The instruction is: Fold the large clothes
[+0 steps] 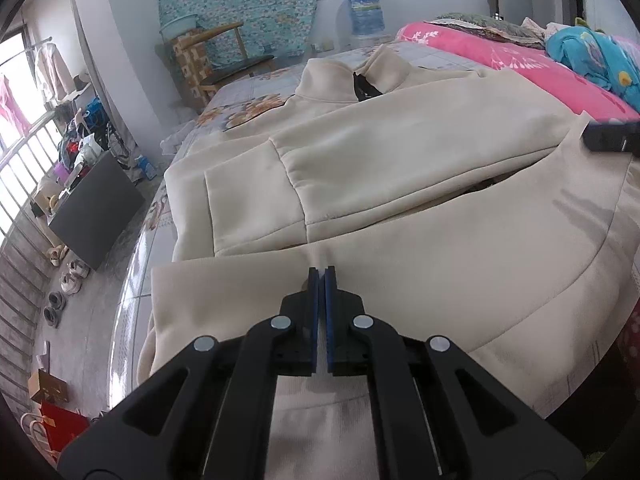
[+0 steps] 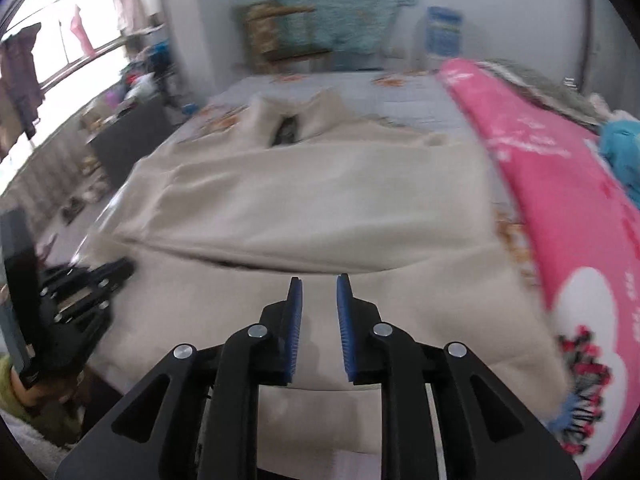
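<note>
The left gripper (image 1: 321, 270) is pinching a fold of the cream jacket (image 1: 400, 184), jaws together on the cloth. The right gripper (image 2: 319, 278) is hovering over the near hem with its blue pads (image 2: 345, 312) apart and nothing between them. The jacket is lying spread on the floral bed sheet (image 1: 256, 80), beside the pink quilt (image 2: 568, 184). The right view is blurring, so the collar's dark lining is probably a zip.

Floral-sheeted bed (image 1: 256, 80) bearing a spread cream jacket (image 1: 400, 168) beside a pink quilt (image 1: 500, 56).
</note>
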Demonstrator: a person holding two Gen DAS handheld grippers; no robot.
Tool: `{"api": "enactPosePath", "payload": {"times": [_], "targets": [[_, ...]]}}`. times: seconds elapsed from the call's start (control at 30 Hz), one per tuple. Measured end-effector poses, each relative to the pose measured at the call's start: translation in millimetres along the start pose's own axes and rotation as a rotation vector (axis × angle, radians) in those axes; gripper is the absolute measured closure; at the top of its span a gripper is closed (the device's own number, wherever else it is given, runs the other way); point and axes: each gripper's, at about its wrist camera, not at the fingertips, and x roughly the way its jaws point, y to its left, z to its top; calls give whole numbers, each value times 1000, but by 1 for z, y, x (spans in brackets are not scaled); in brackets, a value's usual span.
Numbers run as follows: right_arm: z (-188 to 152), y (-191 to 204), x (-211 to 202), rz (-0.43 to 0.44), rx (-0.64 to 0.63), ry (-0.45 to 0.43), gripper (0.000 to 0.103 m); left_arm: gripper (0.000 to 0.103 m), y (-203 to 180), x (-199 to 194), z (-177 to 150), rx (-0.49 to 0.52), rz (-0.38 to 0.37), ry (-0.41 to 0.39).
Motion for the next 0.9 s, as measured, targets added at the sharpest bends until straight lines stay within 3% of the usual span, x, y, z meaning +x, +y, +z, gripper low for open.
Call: {"api": "enactPosePath", "payload": {"times": [0.13, 0.23, 0.37, 0.4, 0.47, 0.53, 0.63, 0.73, 0.8, 0.9], "targets": [[-7, 10, 39, 26, -13, 86, 85, 98, 9, -1, -2, -47, -31, 2], [-7, 12, 41, 8, -36, 69, 85, 90, 34, -10, -7, -146, -91, 24], [-9, 8, 38, 20, -26, 68, 85, 91, 86, -13, -34, -288, -11, 78], [-9, 7, 38, 25, -20, 66, 85, 96, 102, -15, -43, -333, -26, 65], [-9, 7, 41, 30, -18, 62, 85, 101, 119, -16, -50, -367, -29, 63], [-8, 5, 43, 37, -15, 55, 85, 100, 131, -12, -54, -377, 30, 74], [-9, 1, 43, 63, 6, 56, 85, 101, 148, -18, -53, -464, -39, 79], [-9, -2, 43, 84, 24, 59, 85, 98, 134, -48, -42, -420, -80, -17], [-8, -2, 43, 87, 23, 63, 85, 94, 111, -62, -35, -380, -214, -61], [-7, 2, 44, 71, -4, 67, 85, 94, 67, -60, -27, -301, -380, -43]]}}
